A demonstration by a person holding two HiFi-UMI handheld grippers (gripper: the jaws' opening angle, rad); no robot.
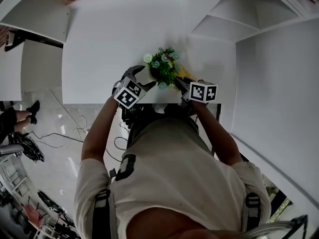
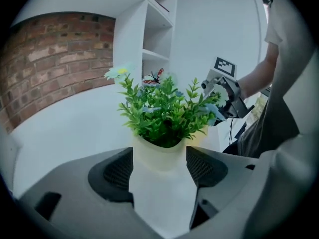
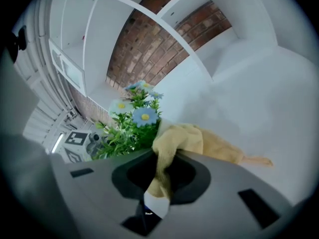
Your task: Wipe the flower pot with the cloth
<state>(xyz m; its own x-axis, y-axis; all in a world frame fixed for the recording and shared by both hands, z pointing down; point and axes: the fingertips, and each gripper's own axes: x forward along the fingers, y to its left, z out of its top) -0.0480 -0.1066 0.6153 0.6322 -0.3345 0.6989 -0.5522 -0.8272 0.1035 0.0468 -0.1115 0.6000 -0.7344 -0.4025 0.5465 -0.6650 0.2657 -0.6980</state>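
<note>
Both forearms are stretched forward and down over the near edge of the white table (image 1: pixel 99 44), with the elbows bent. The left gripper (image 1: pixel 144 76) is angled down at the flower pot (image 2: pixel 159 151), and the pot's cream wall is clamped between the two dark pads, one pressed on each side. The right gripper (image 3: pixel 159 176) is held at the pot's opposite side, its jaws pinched together on a yellow cloth (image 3: pixel 182 141). The cloth is bunched against the foliage and trailed across the tabletop beside it.

The pot is placed close to the table's near edge, a little right of that edge's middle. It is filled with a green plant (image 1: pixel 164 66) dotted with pale blue and white flowers. A small red butterfly ornament (image 2: pixel 158 75) is seen just above the leaves.

White shelves (image 1: pixel 234 14) are set at the table's right end, and a brick wall (image 2: pixel 55 63) is seen behind. Cables (image 1: pixel 75 128) are strewn on the floor to the person's left.
</note>
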